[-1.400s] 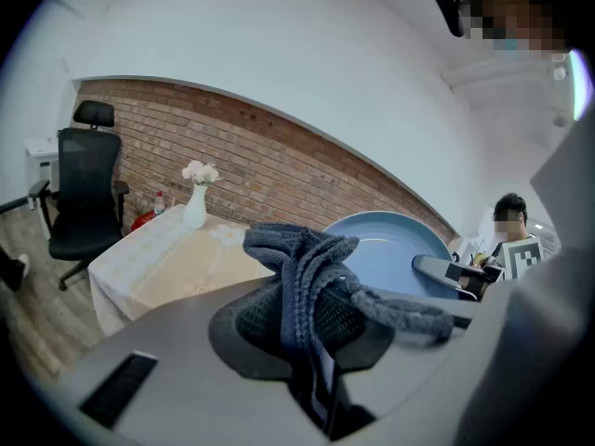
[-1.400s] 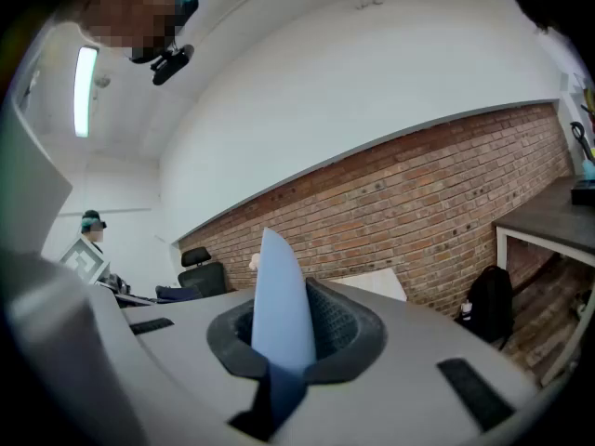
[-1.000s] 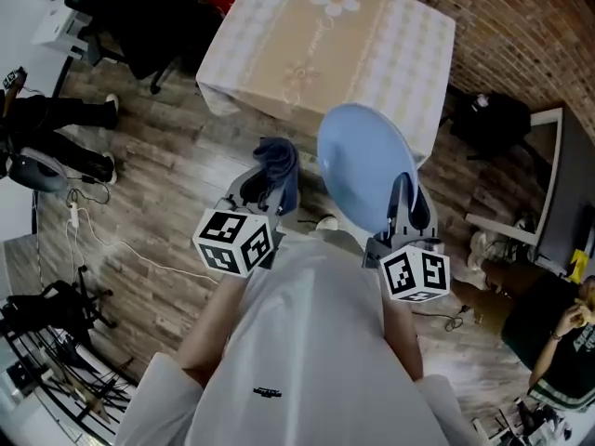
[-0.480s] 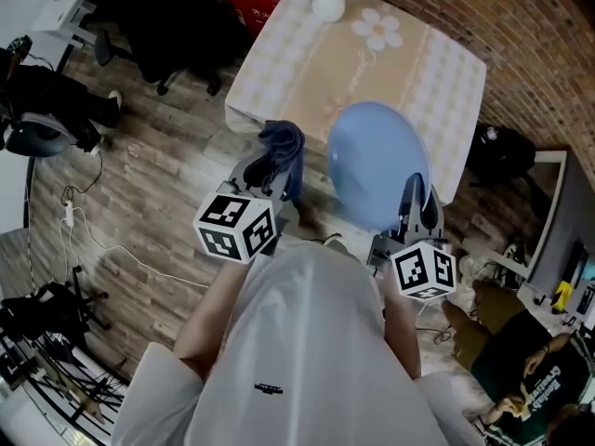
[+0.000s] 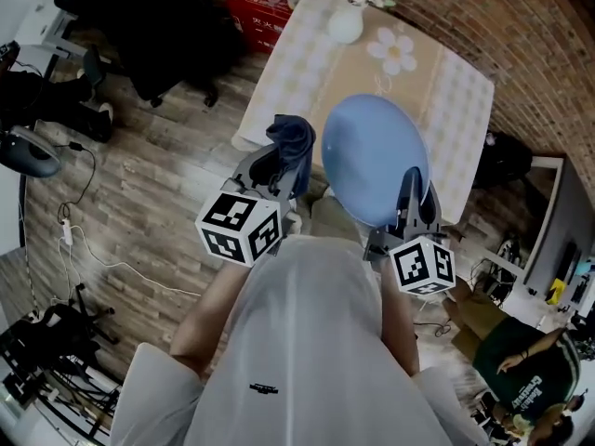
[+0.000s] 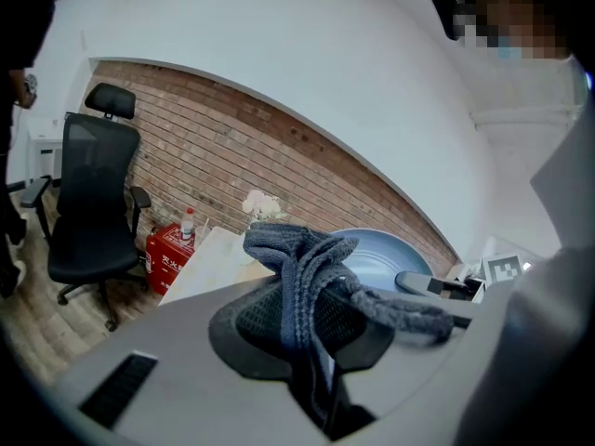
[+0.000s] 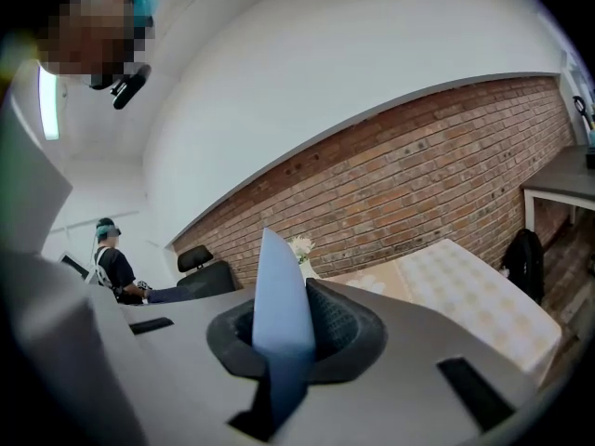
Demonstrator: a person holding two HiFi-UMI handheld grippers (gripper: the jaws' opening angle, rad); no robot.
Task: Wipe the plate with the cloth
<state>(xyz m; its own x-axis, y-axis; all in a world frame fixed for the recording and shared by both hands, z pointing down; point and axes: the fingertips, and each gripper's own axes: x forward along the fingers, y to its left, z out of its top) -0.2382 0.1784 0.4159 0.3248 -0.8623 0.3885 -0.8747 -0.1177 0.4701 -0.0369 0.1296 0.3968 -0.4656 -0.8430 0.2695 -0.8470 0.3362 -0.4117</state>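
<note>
A light blue plate (image 5: 374, 159) is held up on edge in front of me, above the near edge of the table. My right gripper (image 5: 412, 207) is shut on its lower rim; the right gripper view shows the plate (image 7: 282, 316) edge-on between the jaws. My left gripper (image 5: 276, 177) is shut on a dark blue cloth (image 5: 292, 151), bunched and hanging over the jaws just left of the plate. In the left gripper view the cloth (image 6: 311, 295) fills the jaws, with the plate (image 6: 376, 263) right behind it. Whether cloth and plate touch is unclear.
A table with a chequered beige cloth (image 5: 418, 82) and a white vase of flowers (image 5: 345, 21) stands ahead. A black office chair (image 5: 158, 26) and a red box (image 5: 260, 3) are at the left, cables (image 5: 74, 240) on the wooden floor, and a seated person (image 5: 530, 379) at bottom right.
The table has slid further up and right in the head view. Both grippers keep their hold, and the cloth now sits closer to the plate's left rim.
</note>
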